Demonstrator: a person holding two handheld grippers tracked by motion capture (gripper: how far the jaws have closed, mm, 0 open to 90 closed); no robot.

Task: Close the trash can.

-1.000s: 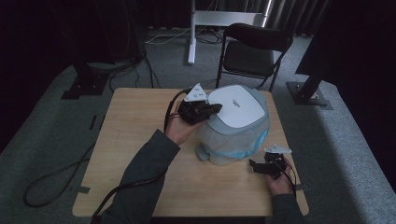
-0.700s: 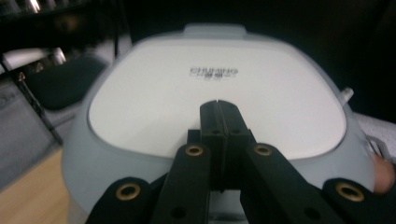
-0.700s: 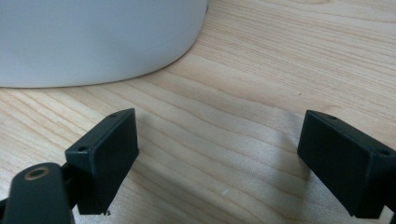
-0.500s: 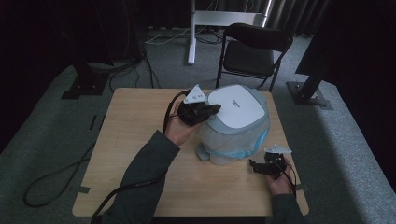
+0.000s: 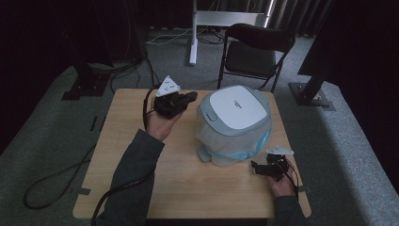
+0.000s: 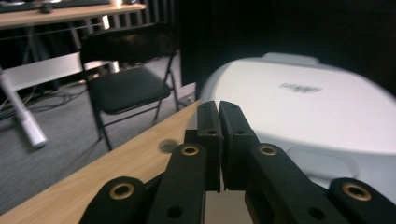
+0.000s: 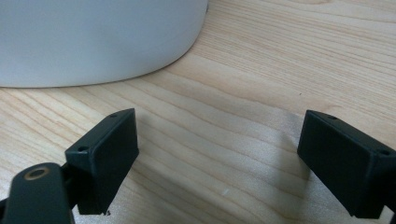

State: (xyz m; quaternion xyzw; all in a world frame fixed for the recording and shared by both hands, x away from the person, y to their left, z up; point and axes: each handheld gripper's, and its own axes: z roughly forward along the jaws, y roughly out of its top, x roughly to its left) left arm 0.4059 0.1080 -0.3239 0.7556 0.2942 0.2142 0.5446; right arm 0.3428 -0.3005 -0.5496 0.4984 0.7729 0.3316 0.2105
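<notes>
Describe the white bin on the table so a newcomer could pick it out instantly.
Start at the light wooden table in front of the black folding chair. On its far right half stands the bin, between the left gripper and the right gripper. It is the table's biggest object: rounded white lid, grey rim, bluish liner showing at the side.
</notes>
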